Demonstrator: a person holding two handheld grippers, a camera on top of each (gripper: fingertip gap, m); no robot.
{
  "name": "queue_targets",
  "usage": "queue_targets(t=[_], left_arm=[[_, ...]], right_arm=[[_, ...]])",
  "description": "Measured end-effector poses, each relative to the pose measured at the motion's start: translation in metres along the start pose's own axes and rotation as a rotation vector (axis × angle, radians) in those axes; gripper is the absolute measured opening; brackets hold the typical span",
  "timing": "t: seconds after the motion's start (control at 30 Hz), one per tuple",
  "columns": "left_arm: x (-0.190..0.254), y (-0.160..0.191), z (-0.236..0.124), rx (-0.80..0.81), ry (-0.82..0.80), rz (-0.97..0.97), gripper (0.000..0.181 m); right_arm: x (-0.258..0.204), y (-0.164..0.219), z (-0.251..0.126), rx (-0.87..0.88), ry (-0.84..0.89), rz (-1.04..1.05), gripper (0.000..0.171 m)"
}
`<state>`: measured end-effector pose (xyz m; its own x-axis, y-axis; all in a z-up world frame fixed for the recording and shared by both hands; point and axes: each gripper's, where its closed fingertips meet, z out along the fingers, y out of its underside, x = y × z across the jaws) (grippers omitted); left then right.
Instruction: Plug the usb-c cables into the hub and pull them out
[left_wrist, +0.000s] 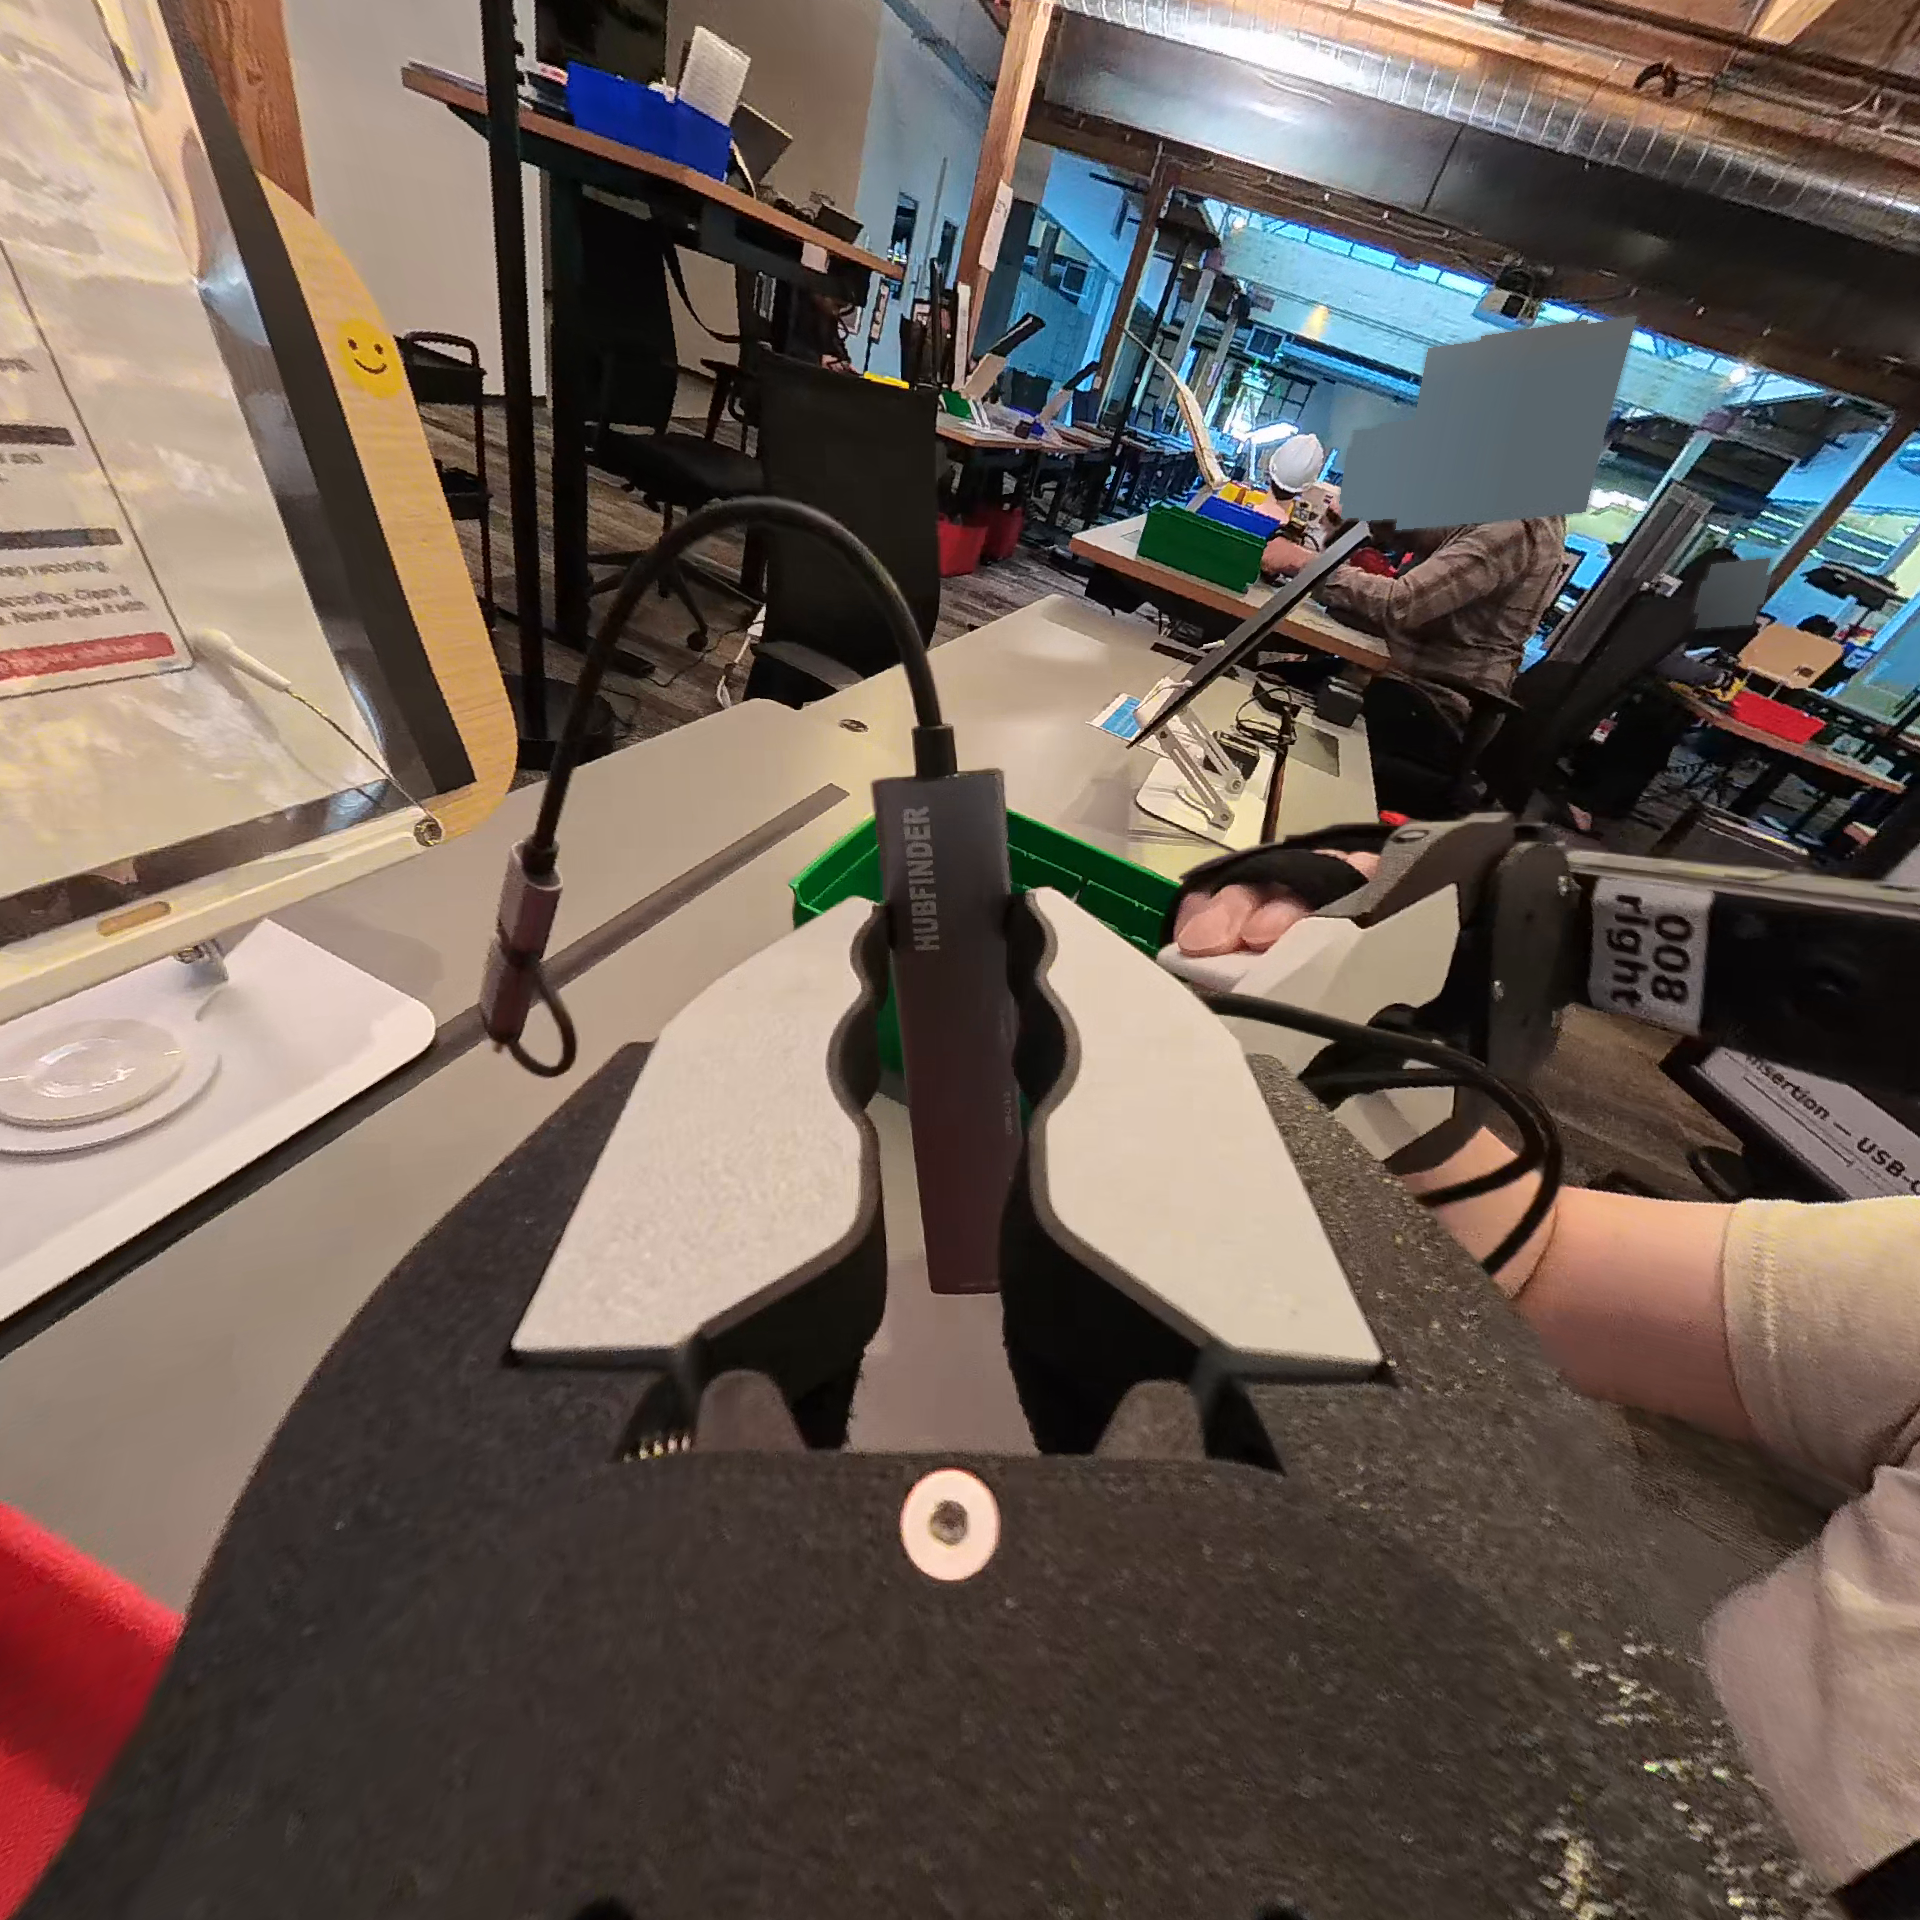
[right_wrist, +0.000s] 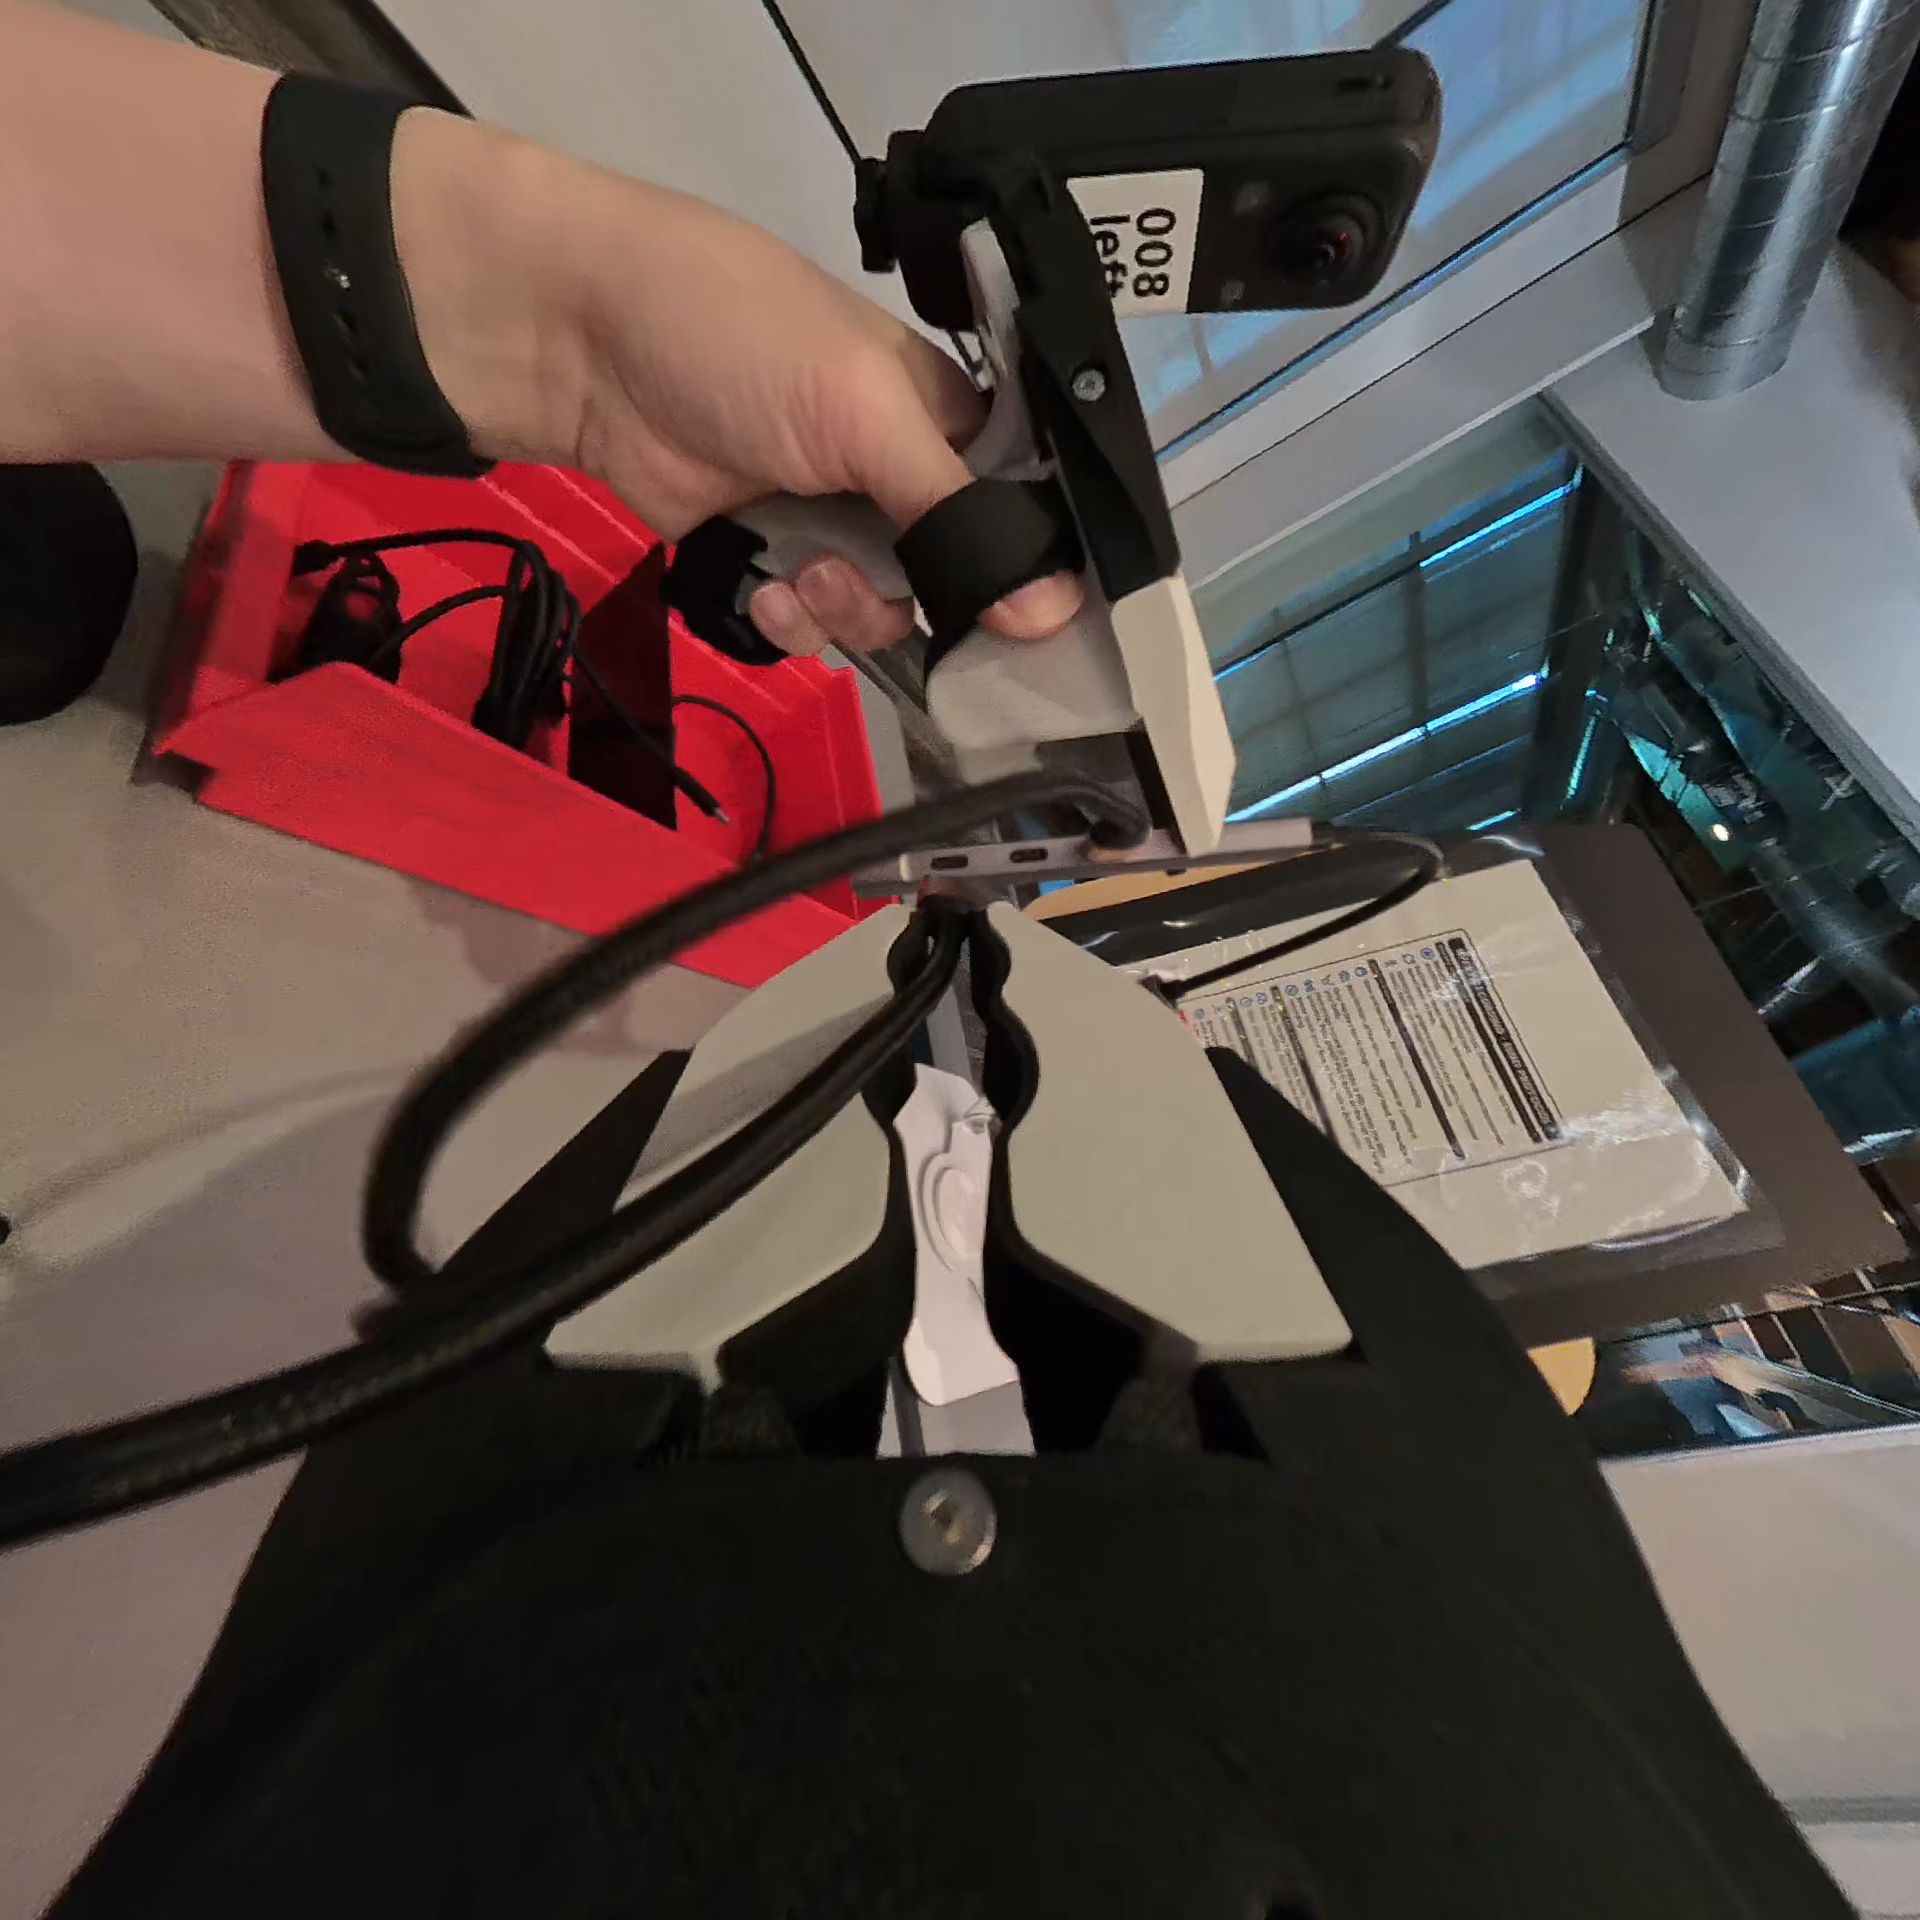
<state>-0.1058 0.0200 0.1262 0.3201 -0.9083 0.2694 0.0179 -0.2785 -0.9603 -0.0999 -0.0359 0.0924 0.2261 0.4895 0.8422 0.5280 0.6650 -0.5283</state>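
Clamping the hub (left_wrist: 951, 1039) edgewise in our left gripper (left_wrist: 951, 914) so its ports face our right gripper (right_wrist: 961, 920), we pinch a cable (right_wrist: 914, 997) at the right's fingertips, its plug touching the hub's edge just ahead.

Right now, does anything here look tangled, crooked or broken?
Nothing looks broken. The black cable held in the right gripper curls in a loose loop beneath the hub, which the left gripper clamps.
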Motion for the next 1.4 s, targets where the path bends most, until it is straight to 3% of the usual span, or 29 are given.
queue_targets(t=[0.03,0.53,0.87,1.23,1.4], left_arm=[[0.0,0.0,0.0,-0.001,-0.002,0.0,0.022],[-0.001,0.005,0.004,-0.041,-0.042,0.004,0.022],[-0.01,0.017,0.013,-0.107,-0.153,0.014,0.022],[-0.01,0.012,0.013,-0.098,-0.239,0.089,0.022],[0.01,-0.006,0.004,-0.036,-0.242,0.16,0.022]], right_arm=[[0.0,0.0,0.002,-0.011,0.011,-0.001,0.008],[-0.004,0.003,0.01,-0.075,0.04,-0.074,0.008],[-0.012,0.015,0.018,-0.132,0.061,-0.24,0.008],[-0.01,0.01,0.025,-0.042,0.225,-0.323,0.008],[-0.001,-0.006,0.015,0.004,0.345,-0.423,0.008]])
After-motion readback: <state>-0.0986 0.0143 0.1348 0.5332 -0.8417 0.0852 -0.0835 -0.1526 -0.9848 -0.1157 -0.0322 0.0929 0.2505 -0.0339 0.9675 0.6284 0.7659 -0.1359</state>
